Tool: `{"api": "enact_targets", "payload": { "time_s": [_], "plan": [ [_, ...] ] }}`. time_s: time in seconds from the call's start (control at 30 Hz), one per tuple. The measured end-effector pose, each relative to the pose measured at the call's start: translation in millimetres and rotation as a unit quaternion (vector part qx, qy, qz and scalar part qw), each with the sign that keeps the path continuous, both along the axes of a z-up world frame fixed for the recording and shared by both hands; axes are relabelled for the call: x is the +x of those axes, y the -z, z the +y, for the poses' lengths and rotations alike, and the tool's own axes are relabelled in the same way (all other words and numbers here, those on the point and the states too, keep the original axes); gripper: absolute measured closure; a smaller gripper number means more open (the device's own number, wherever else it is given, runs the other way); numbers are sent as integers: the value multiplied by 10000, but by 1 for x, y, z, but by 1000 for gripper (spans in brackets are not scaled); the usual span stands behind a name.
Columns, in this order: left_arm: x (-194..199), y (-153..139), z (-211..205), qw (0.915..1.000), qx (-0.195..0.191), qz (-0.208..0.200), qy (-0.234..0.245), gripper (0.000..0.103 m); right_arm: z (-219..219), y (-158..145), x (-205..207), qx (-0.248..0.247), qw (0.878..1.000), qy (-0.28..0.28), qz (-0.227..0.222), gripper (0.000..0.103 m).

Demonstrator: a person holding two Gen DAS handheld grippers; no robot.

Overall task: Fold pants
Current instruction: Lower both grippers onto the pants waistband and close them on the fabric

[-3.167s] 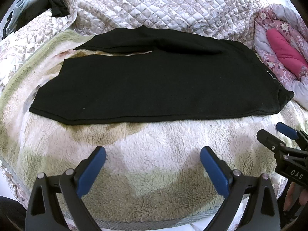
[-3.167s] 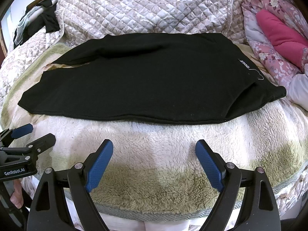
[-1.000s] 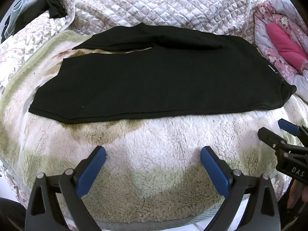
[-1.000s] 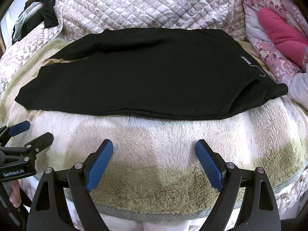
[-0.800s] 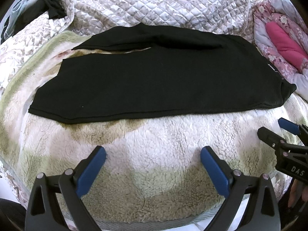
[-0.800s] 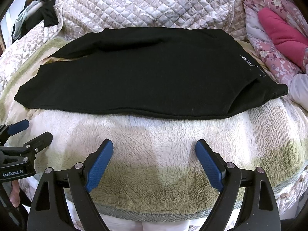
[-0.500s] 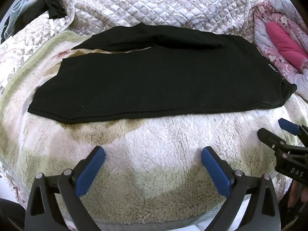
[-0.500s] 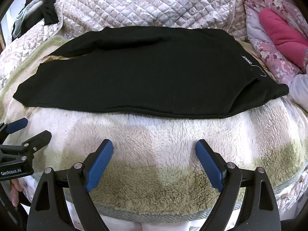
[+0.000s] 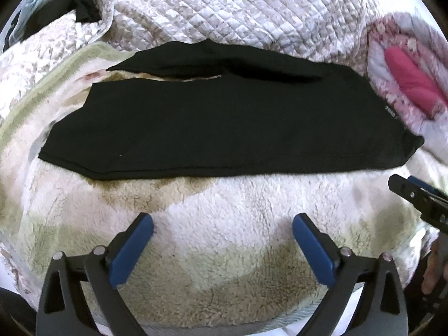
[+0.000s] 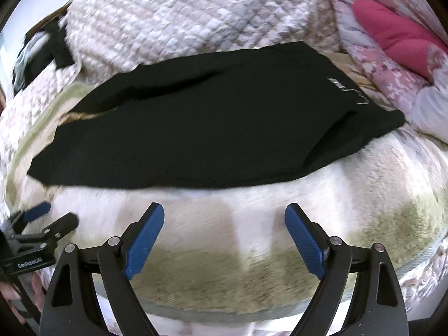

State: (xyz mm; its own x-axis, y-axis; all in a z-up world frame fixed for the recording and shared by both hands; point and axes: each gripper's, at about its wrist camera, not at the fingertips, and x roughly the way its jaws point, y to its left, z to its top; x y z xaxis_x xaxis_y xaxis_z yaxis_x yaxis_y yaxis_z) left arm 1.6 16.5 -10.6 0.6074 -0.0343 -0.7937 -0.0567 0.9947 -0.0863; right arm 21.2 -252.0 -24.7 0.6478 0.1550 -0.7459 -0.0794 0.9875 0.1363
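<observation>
Black pants (image 9: 224,123) (image 10: 212,128) lie flat across a fleecy cream and green blanket (image 9: 229,229) (image 10: 229,224), folded lengthwise with one leg over the other. The waistband with a small white label sits at the right, the leg ends at the left. My left gripper (image 9: 222,224) is open above the blanket, short of the near edge of the pants. My right gripper (image 10: 224,214) is open too, just short of that edge nearer the waist. Each gripper shows at the side of the other's view: the right gripper (image 9: 417,193), the left gripper (image 10: 42,221).
A quilted beige bedspread (image 9: 238,8) rises behind the pants. A pink floral duvet with a magenta pillow (image 10: 392,33) lies at the right. Dark clothes (image 9: 81,2) are heaped at the far left. The blanket's front edge drops off just below the grippers.
Both grippers have shifted and the right wrist view is now blurred and tilted, with the pants nearer. The pants have not moved and both grippers stay open.
</observation>
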Motion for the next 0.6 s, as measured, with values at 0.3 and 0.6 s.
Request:
{"api": "enact_targets", "payload": {
  "time_s": [0.3, 0.6],
  "plan": [
    [6, -7, 32, 9965, -670, -268, -411, 15, -38, -2, 22, 604, 9957, 647, 264, 15],
    [23, -1, 59, 9911, -1002, -333, -811, 18, -66, 3, 49, 980, 9882, 1149, 275, 15]
  ]
}}
